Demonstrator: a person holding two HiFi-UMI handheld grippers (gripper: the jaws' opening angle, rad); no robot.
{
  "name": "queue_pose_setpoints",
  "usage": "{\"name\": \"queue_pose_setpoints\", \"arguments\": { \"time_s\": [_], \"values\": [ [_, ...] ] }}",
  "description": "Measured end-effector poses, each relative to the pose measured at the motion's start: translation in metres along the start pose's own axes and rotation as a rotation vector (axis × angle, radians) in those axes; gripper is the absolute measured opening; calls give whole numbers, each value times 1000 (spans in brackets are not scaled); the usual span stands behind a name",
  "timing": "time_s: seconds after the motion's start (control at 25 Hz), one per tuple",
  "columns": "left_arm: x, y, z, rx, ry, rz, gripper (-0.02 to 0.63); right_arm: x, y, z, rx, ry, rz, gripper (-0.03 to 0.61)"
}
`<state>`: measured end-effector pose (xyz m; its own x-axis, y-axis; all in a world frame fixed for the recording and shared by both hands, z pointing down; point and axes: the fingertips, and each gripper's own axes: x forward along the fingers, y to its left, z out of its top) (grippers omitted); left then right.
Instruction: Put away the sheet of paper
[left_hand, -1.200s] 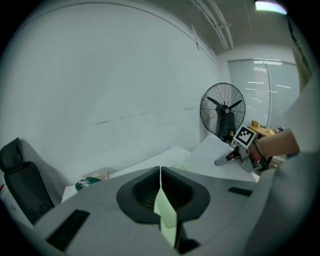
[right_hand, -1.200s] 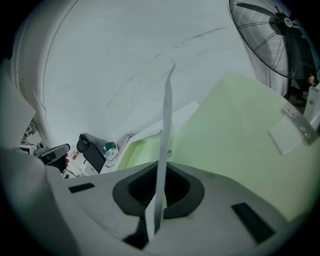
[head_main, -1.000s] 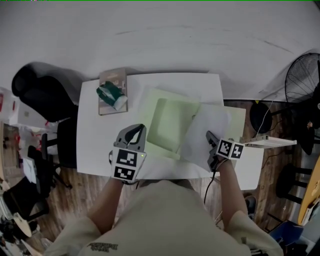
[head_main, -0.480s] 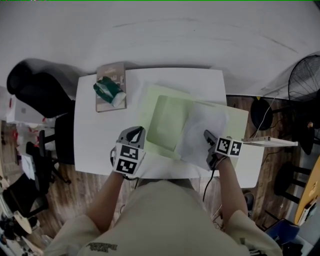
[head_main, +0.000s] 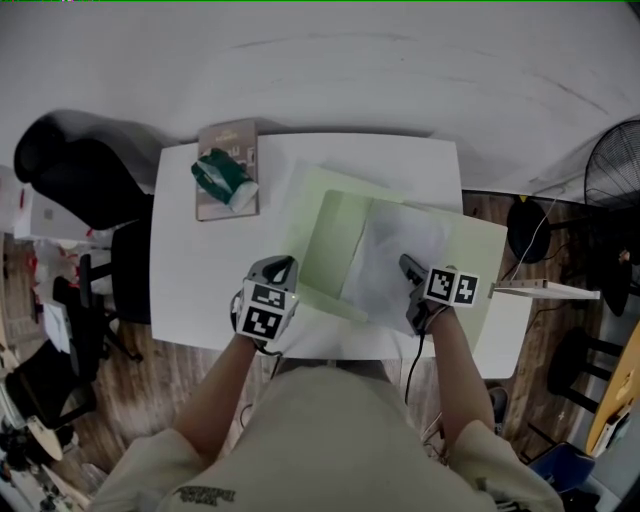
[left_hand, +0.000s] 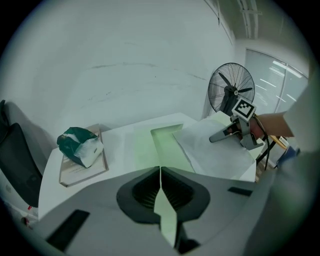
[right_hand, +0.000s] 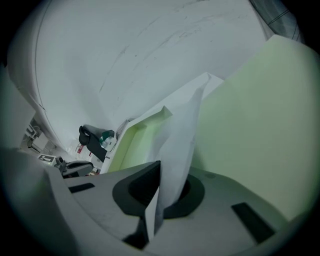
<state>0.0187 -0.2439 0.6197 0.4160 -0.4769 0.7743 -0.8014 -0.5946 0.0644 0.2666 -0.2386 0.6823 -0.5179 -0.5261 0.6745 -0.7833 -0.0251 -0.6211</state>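
white table (head_main: 200, 285) holds a green folder (head_main: 335, 235). left gripper (head_main: 279, 268) pinches its near flap. right gripper (head_main: 406, 264) clamps the paper sheet (head_main: 392, 240).

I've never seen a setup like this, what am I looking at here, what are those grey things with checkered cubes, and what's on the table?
No robot here: a person holds a two-jaw gripper in each hand. The top-down picture comes from a camera on the person's head; the other two come from cameras riding on each gripper, looking along its jaws. On the white table lies an open light green folder with a white sheet of paper over it, and at the far left a book with a green and white packet on top. The left gripper is shut on the folder's near edge; the right gripper is shut on the sheet.
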Motion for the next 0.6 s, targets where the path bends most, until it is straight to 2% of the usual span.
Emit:
{"name": "queue_pose_setpoints", "arguments": {
  "time_s": [0.6],
  "values": [
    [1, 17, -18, -43, 20, -2, 26, 71, 51, -1, 1, 65, 73, 23]
  ]
}}
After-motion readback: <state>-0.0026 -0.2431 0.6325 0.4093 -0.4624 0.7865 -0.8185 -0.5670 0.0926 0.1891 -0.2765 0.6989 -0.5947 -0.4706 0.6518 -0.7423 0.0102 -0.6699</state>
